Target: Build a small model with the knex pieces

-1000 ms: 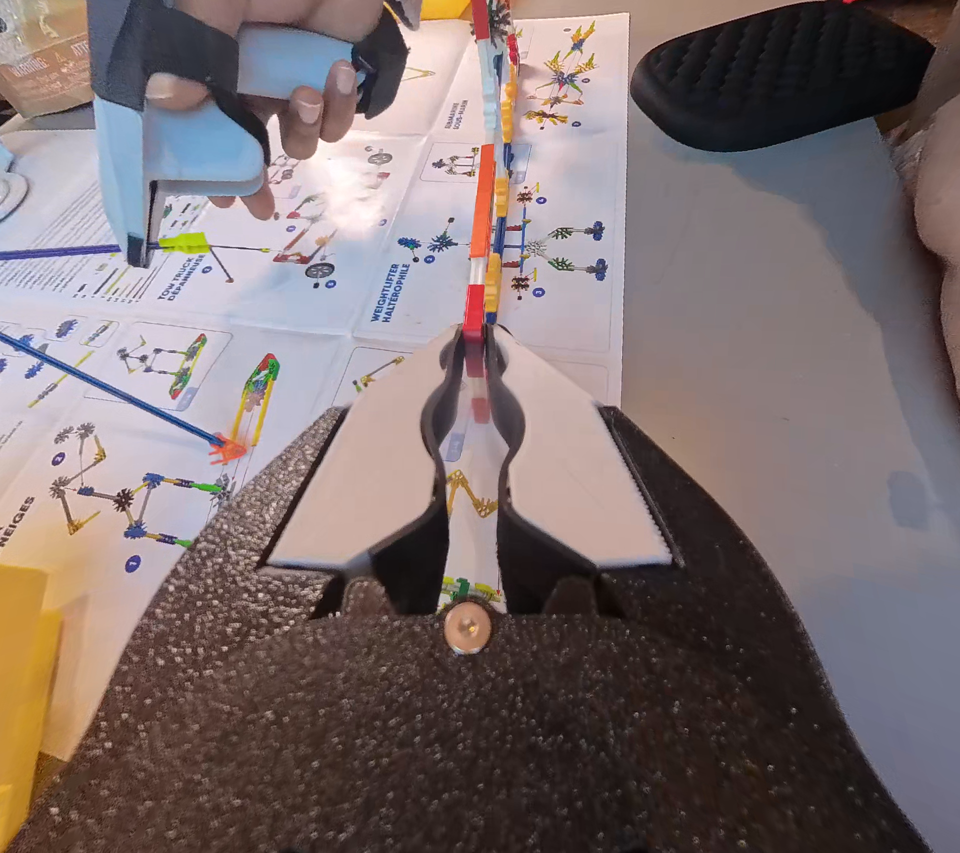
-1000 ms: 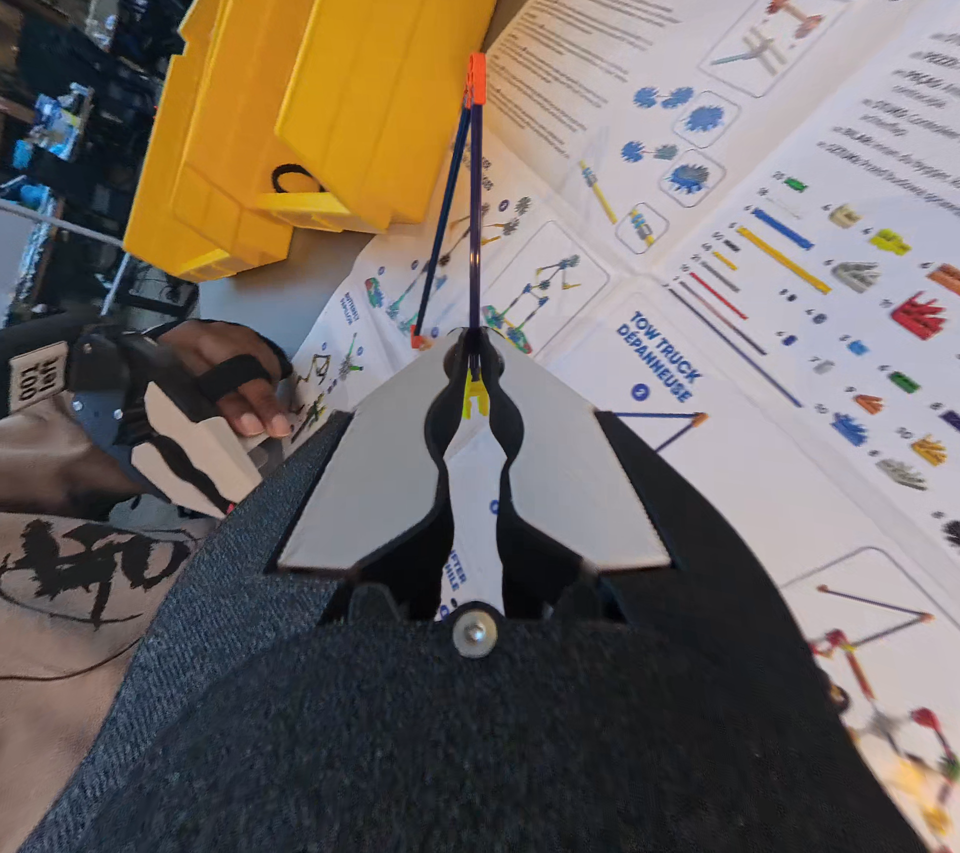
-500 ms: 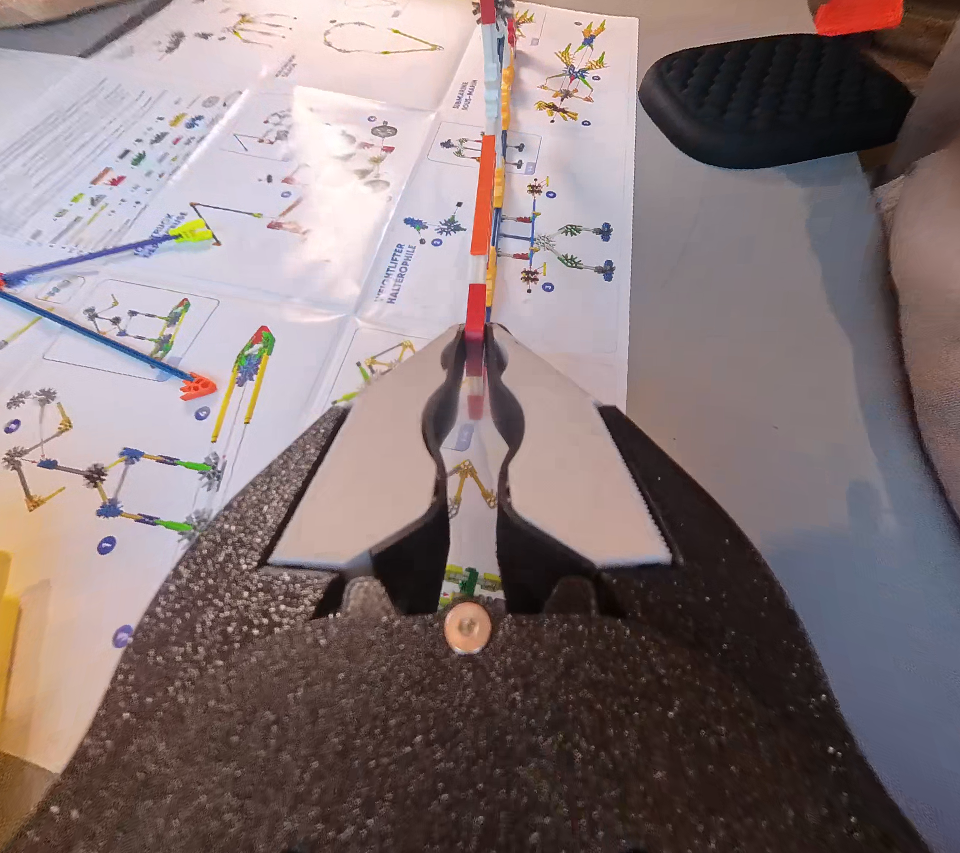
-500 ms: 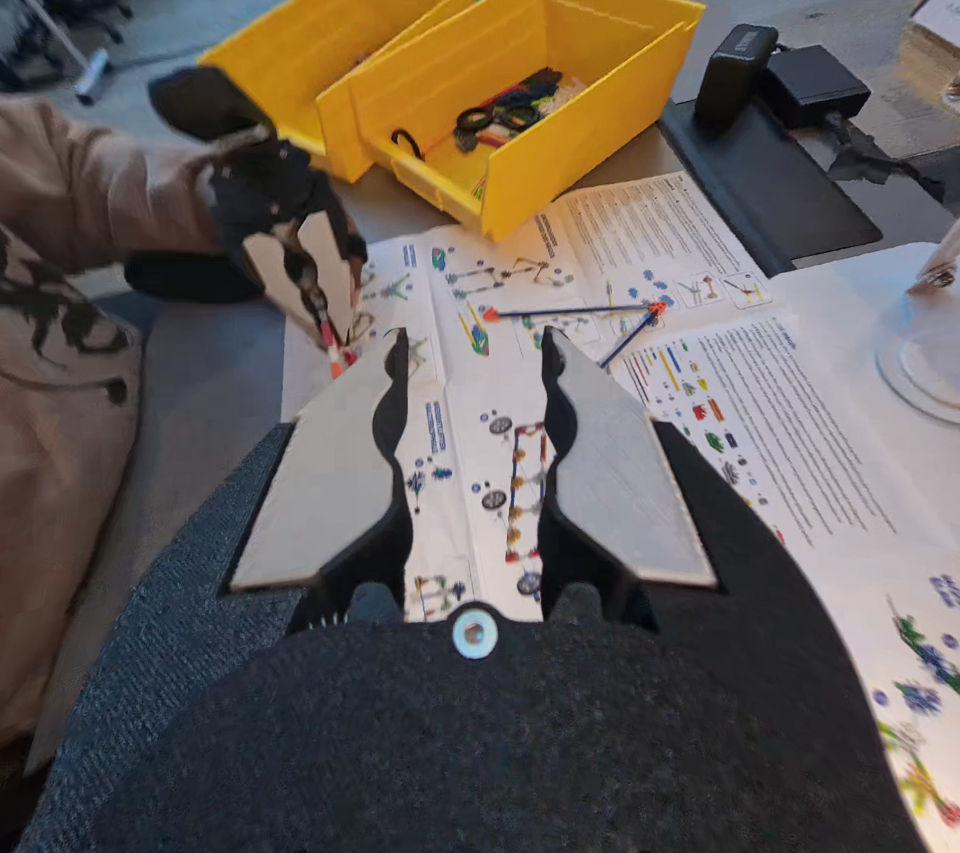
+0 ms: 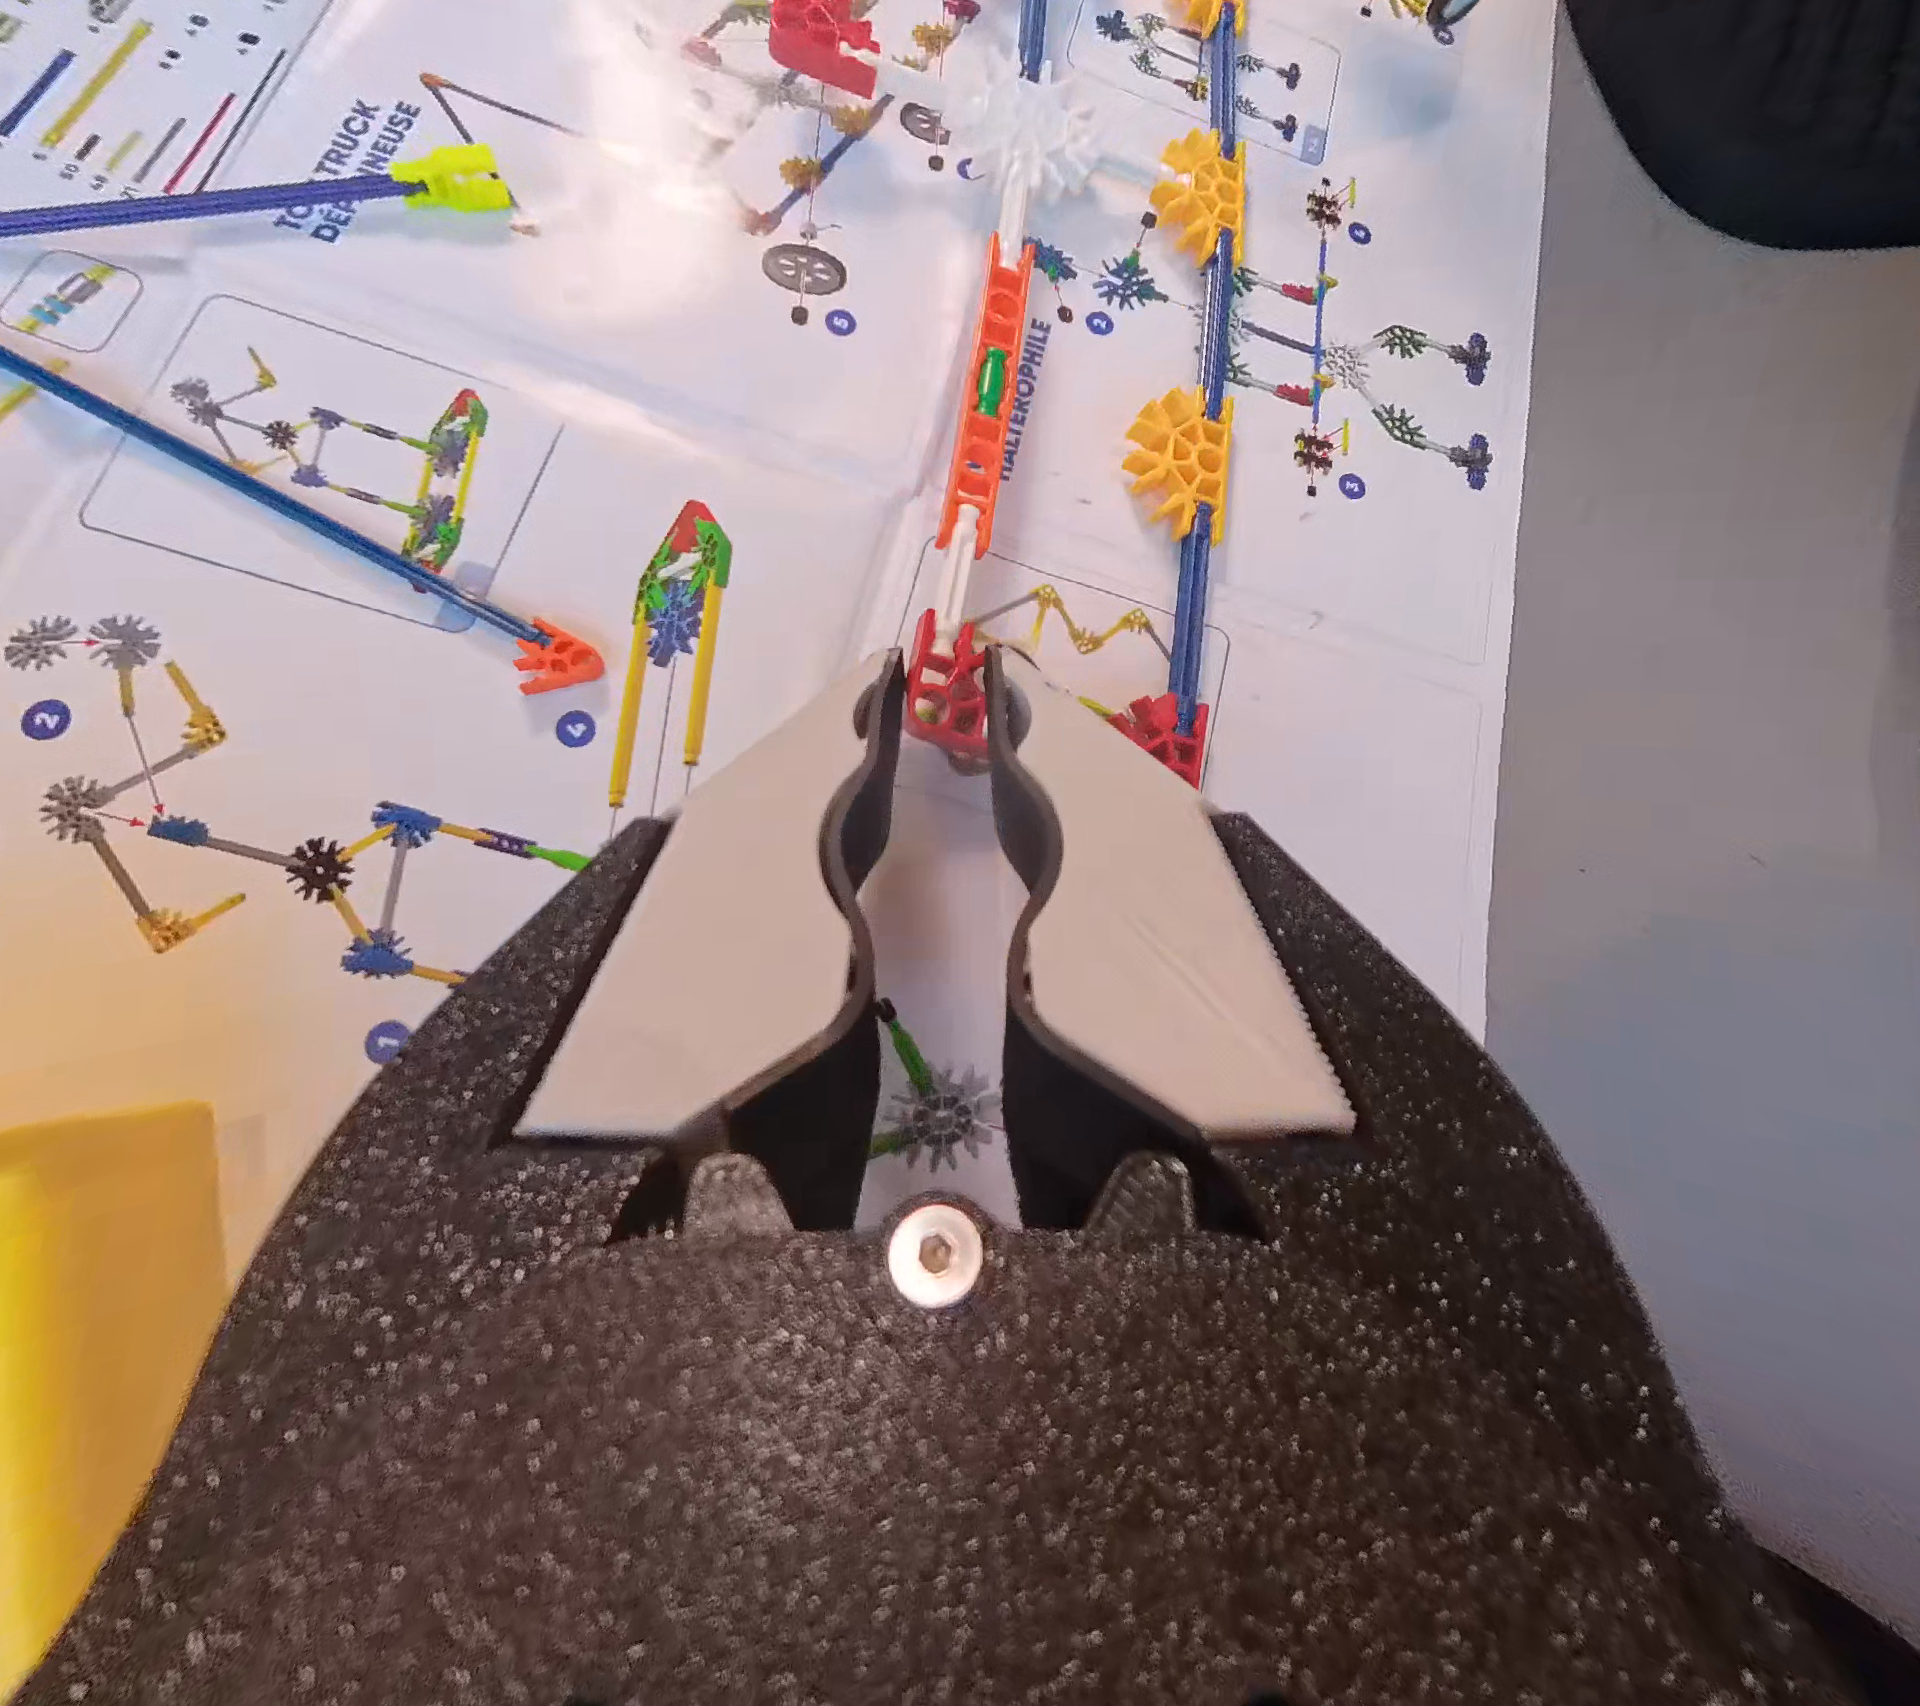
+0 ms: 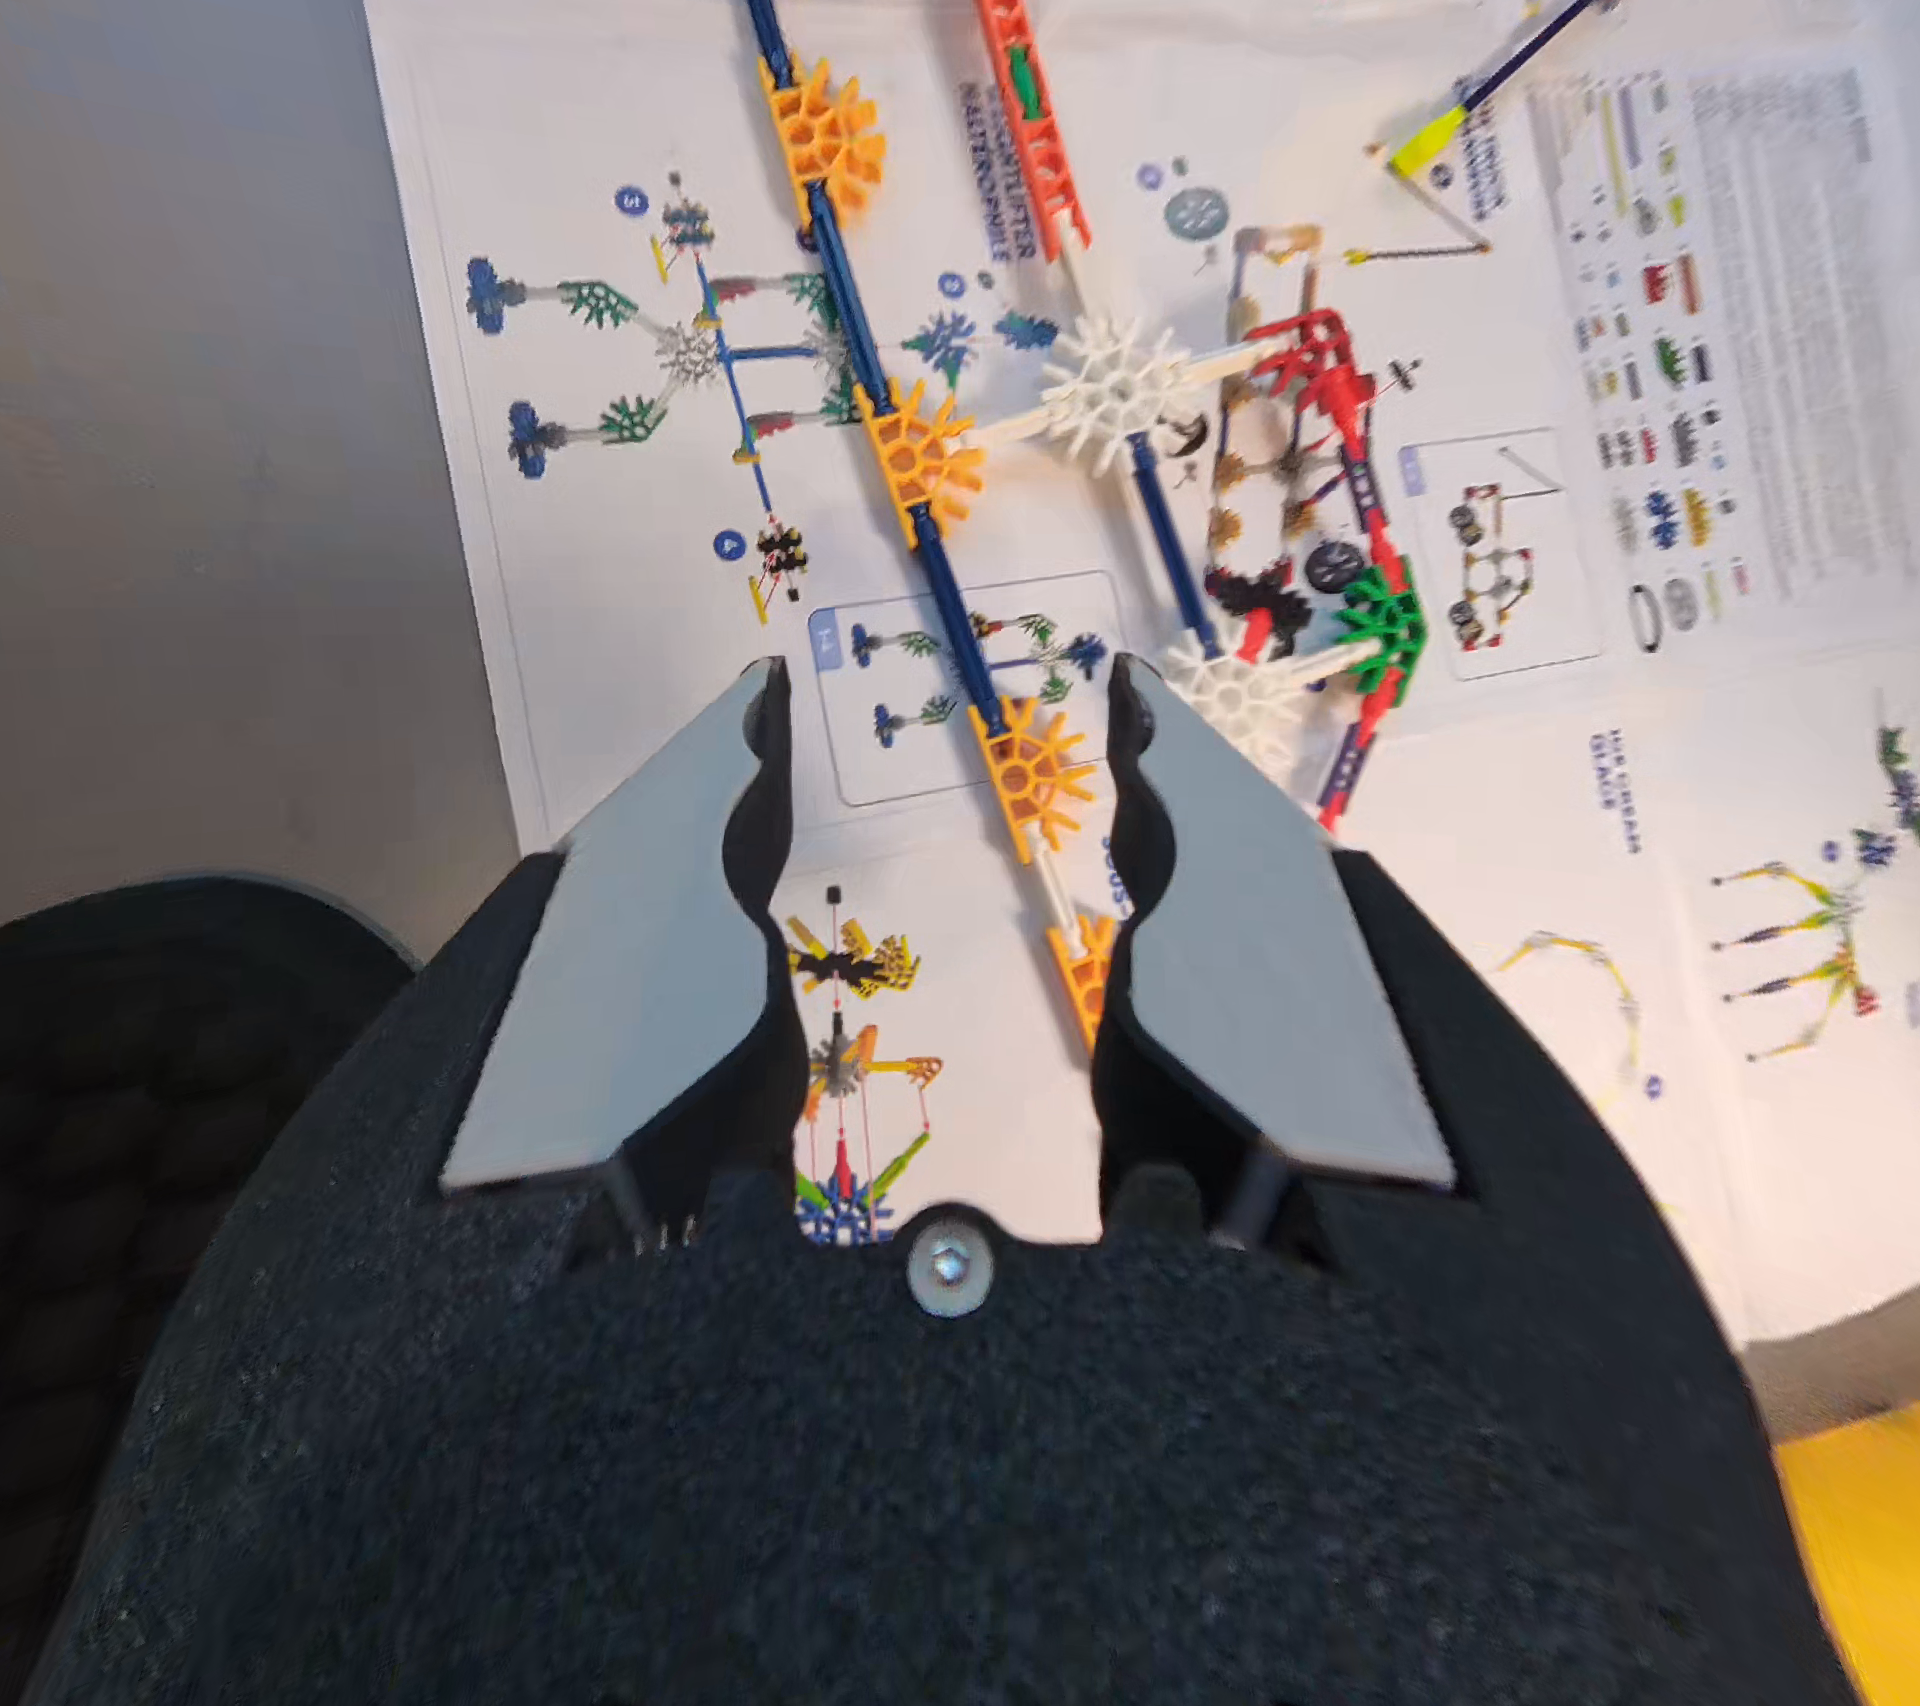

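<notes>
**both grippers over a rod-and-connector toy lying flat on an instruction sheet**

left wrist view: grey table (image 5: 1704, 721) on the right, a big glossy printed instruction sheet (image 5: 312, 513) covers the rest. a black textured pad (image 5: 1766, 46) sits far right, a yellow bin corner (image 5: 94, 1293) near left. the toy build (image 5: 1039, 129) lies flat on the sheet, long axis running straight away from the left gripper (image 5: 940, 685). the jaws are nearly together around the red connector (image 5: 943, 700) at the build's near end; cannot tell whether they truly grip it. from there a white rod leads to an orange ladder-like bar (image 5: 987, 399), then to white snowflake hubs. a parallel blue rod line with yellow half-wheel connectors (image 5: 1184, 451) runs just to the right. separate piece far left: two thin blue rods (image 5: 260, 503) joined at an orange clip, one tipped by a lime clip (image 5: 452, 179). all hard moulded plastic, ridged rods, slotted hubs.

right wrist view: same sheet (image 6: 1558, 929), motion-blurred, grey table (image 6: 208, 306) to the left, the black pad (image 6: 156, 1033) near left. the right gripper (image 6: 945, 690) is spread wide, holding nothing. the blue rod line passes diagonally between its fingers, with one yellow half-wheel connector (image 6: 1029, 773) in the gap, just inside the right finger. height above it is unclear. the right gripper is nearer this end, the left gripper the opposite end.
</notes>
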Tool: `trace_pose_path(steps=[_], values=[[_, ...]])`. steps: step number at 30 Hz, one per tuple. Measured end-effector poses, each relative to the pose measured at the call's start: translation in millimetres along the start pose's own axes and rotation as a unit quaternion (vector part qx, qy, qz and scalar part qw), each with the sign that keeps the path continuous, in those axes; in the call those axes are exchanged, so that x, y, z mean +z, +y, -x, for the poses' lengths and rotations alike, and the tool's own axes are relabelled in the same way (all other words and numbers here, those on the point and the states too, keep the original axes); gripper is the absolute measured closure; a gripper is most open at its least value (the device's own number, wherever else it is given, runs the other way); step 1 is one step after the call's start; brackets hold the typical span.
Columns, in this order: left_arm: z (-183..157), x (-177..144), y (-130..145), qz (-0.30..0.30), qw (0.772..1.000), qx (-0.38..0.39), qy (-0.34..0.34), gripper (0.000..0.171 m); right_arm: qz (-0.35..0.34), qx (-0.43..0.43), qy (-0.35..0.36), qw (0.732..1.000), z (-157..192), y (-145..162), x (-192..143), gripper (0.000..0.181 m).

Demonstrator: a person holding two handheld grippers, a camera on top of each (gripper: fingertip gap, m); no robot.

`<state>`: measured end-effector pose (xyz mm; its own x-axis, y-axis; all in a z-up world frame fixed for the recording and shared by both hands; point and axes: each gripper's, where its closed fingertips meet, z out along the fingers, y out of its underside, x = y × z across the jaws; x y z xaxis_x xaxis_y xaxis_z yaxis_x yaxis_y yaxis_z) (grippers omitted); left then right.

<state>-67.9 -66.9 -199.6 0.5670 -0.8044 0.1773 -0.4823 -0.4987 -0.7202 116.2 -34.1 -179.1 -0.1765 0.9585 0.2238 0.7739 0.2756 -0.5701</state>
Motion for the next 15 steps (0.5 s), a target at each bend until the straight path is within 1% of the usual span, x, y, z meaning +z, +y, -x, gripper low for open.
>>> trace_pose_path(steps=[3,6,7,10,13,15], values=[[3,3,-3,0.0,1.0,-0.001,0.005,0.159,0.023,0.005,-0.023,0.999,6,15,11,0.128],[5,6,-3,0.013,1.0,0.015,0.009,0.159,0.044,0.004,-0.031,0.999,2,22,18,0.137],[5,7,-4,0.016,1.0,0.022,0.01,0.159,0.043,0.007,-0.038,0.998,1,21,19,0.139],[6,8,-4,0.022,0.999,0.038,0.012,0.16,0.052,0.008,-0.036,0.998,-8,22,22,0.157],[10,9,-5,0.016,0.999,0.041,-0.001,0.159,0.061,0.014,-0.033,0.997,-15,22,25,0.175],[12,8,-5,0.009,0.999,0.035,-0.013,0.159,0.063,0.01,-0.042,0.997,-12,21,25,0.175]])
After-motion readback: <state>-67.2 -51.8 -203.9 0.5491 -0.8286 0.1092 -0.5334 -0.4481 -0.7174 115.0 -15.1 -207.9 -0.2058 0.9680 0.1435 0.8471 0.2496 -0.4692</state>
